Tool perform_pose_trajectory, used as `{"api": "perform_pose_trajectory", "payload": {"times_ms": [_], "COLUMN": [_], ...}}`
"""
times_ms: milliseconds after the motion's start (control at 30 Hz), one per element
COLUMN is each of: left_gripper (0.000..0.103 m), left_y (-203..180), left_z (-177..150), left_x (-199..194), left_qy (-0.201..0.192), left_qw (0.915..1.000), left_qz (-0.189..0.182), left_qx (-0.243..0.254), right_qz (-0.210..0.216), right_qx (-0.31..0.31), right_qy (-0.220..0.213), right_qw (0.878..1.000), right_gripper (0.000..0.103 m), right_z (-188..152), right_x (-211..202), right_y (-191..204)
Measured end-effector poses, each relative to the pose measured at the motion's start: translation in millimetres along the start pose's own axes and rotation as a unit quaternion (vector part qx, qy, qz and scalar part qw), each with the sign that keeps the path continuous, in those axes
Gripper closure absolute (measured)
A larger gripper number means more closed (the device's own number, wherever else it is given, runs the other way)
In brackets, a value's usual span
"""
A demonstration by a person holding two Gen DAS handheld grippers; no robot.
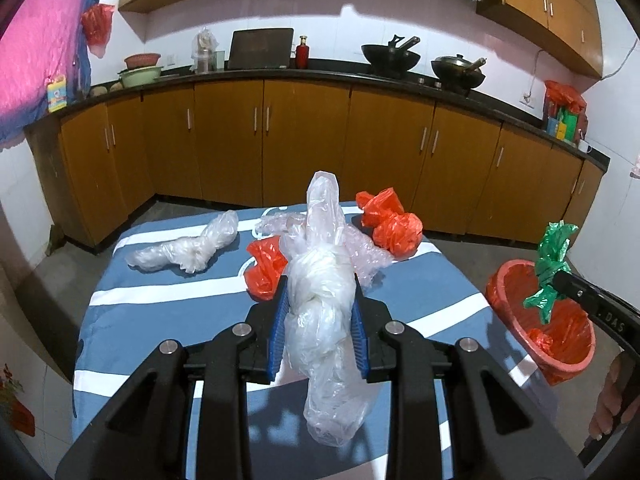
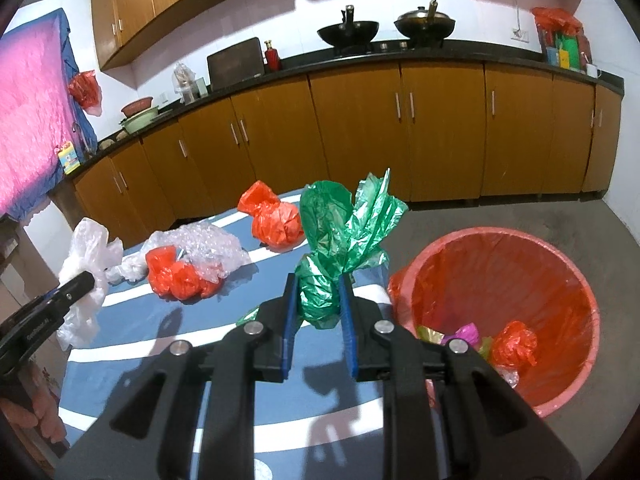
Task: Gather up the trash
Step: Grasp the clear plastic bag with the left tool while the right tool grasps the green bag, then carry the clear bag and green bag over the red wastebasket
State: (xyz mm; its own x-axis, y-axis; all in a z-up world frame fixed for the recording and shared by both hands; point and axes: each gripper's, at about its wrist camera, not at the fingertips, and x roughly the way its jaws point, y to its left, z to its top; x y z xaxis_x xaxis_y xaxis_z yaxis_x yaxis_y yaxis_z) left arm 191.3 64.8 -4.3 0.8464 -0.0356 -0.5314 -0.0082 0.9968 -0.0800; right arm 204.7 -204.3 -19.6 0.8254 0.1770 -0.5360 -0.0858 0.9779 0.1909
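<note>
Trash is held clear of the blue-and-white striped tabletop [image 1: 168,292]: a crumpled clear plastic bag [image 1: 320,312] clamped in the left hand-held gripper [image 1: 320,316], a crumpled green plastic bag [image 2: 320,292] in the right hand-held gripper [image 2: 318,312], presumably for dropping into the red-lined round bin [image 2: 560,280] at three o'clock.

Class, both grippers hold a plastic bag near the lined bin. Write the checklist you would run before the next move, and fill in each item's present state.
1. Left gripper closed on the clear bag: ok.
2. Right gripper closed on the green bag: ok.
3. Both bags lifted clear of the striped cloth: cannot tell; the clear bag's tail hangs low.
4. Bin mouth open, red liner in place: ok.
5. Room left in the bin: ok; only a few pieces lie at the bottom.
6. Green bag over the bin mouth: not ok; it looks beside the rim.
</note>
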Motion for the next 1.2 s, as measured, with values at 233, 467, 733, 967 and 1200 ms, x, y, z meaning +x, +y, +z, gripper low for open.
{"api": "perform_pose_trajectory", "payload": {"times_ms": [233,467,733,967,1200], "left_gripper": [0.075,0.075,0.075,0.075,0.075], "left_y": [-10,-25,-57,-97,-160], "left_z": [6,8,7,9,6], "left_x": [-7,-8,-1,7,18], "left_qy": [-0.010,-0.012,-0.006,0.002,0.011], "left_qw": [0.9999,0.9998,0.9989,0.9970,0.9903], "left_qz": [-0.002,-0.011,-0.032,-0.066,-0.122], "left_qx": [0.008,0.013,0.032,0.040,0.065], "right_qz": [-0.005,-0.014,-0.036,-0.070,-0.106], "right_qx": [0.006,0.012,0.028,0.039,0.056], "right_qy": [-0.013,-0.020,-0.027,-0.032,-0.034], "right_qw": [1.000,1.000,0.999,0.996,0.992], "right_gripper": [0.082,0.082,0.082,0.082,0.082], "right_z": [3,3,1,1,2], "right_x": [-15,-26,-35,-42,-49], "right_y": [-12,-28,-54,-88,-133]}}
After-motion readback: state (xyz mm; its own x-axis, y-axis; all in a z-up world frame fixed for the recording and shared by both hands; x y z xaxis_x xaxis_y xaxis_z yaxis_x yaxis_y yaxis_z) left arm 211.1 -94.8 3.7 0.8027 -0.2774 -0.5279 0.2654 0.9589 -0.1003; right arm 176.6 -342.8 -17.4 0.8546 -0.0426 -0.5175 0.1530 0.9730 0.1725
